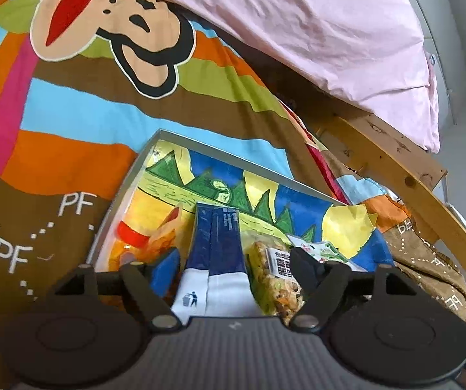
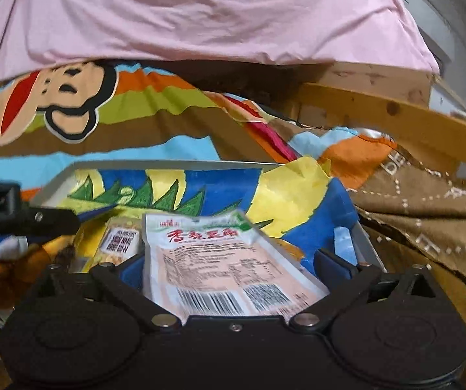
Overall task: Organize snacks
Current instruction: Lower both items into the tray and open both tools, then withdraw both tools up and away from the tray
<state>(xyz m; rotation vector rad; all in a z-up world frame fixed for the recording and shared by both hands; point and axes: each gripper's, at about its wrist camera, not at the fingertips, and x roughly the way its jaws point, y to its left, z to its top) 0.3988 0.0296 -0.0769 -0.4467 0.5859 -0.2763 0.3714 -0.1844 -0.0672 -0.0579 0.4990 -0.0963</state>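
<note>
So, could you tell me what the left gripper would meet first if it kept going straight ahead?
Most likely the blue and white carton, lying between the open left gripper fingers in the tray; depth is unclear.

Soft, even indoor light fills both views, with no glare. Deep shadow sits under the crumpled pink cotton sheet [image 1: 298,22]. Fisheye distortion bends the curved pale wooden rail [image 1: 405,195] and darkens corners. The right wrist view is slightly motion-blurred and grainy.
</note>
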